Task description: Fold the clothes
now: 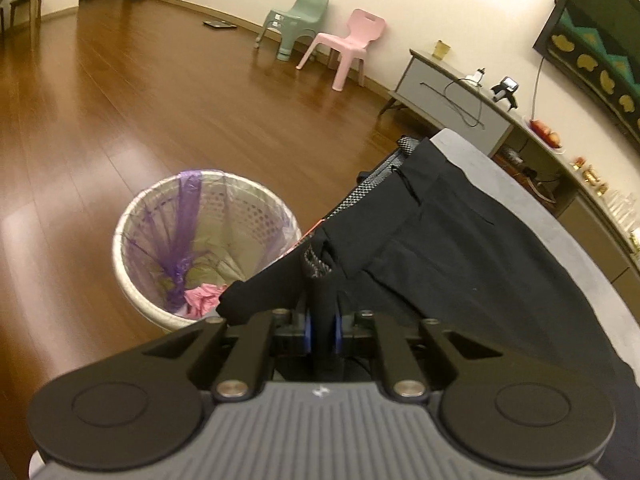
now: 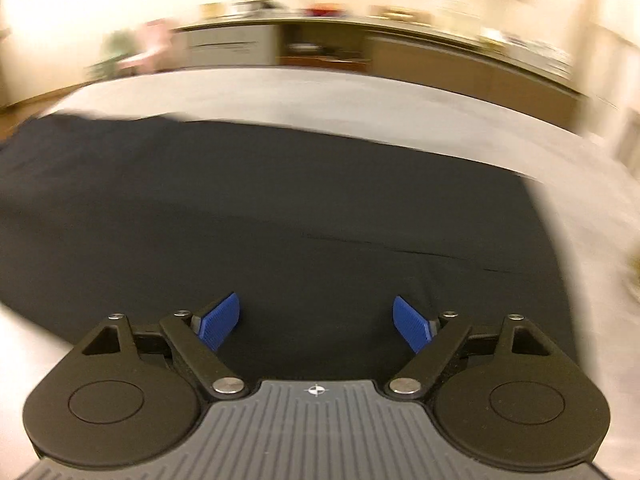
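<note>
A pair of black trousers (image 1: 460, 248) lies along a grey table (image 1: 532, 204), its waistband with grey patterned lining at the table's far edge. My left gripper (image 1: 322, 328) is shut on a fold of the black fabric near the waistband, over the table's edge. In the right wrist view, which is motion-blurred, the black trousers (image 2: 280, 208) are spread flat on the pale table (image 2: 400, 112). My right gripper (image 2: 316, 322) is open just above the cloth, blue pads (image 2: 218, 322) wide apart, holding nothing.
A white bin (image 1: 200, 252) with a purple liner and pink scrap stands on the wooden floor (image 1: 160, 100) beside the table. A green chair (image 1: 296, 22) and pink chair (image 1: 348, 46) stand by the wall. A low sideboard (image 1: 460, 100) with small items runs along the right.
</note>
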Motion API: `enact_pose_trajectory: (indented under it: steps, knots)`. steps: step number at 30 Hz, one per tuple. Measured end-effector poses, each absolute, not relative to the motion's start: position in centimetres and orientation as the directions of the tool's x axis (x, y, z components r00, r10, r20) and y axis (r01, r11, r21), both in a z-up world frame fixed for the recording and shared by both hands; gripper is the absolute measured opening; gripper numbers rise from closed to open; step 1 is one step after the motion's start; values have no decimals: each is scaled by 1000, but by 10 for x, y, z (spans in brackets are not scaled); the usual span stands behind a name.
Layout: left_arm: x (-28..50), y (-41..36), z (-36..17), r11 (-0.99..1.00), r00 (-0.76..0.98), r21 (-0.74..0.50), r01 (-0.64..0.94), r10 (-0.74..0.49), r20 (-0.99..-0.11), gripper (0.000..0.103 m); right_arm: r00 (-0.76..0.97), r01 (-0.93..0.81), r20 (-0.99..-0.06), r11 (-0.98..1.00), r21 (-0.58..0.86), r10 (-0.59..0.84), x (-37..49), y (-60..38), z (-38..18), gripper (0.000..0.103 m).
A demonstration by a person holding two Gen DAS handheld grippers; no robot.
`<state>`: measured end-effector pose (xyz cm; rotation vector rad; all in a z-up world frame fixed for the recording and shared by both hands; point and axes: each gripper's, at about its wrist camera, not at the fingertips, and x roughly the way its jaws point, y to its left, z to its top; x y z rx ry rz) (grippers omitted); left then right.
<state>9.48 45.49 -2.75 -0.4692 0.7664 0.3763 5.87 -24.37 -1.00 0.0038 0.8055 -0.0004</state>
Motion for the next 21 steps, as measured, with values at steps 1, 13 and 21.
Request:
enact_pose_trajectory:
  steps: [1, 13, 21]
  knots:
    - [97, 452, -27, 838, 657, -245, -488, 168, -735, 10, 694, 55, -719, 998, 2, -37, 58, -267, -11, 85]
    - [67, 381, 45, 878, 734, -106, -466, 317, -601, 24, 765, 223, -627, 974, 45, -146, 43, -319, -16, 72]
    - [139, 301, -23, 969, 614, 187, -159, 246, -750, 23, 744, 70, -662, 996, -59, -92, 67, -303, -22, 47]
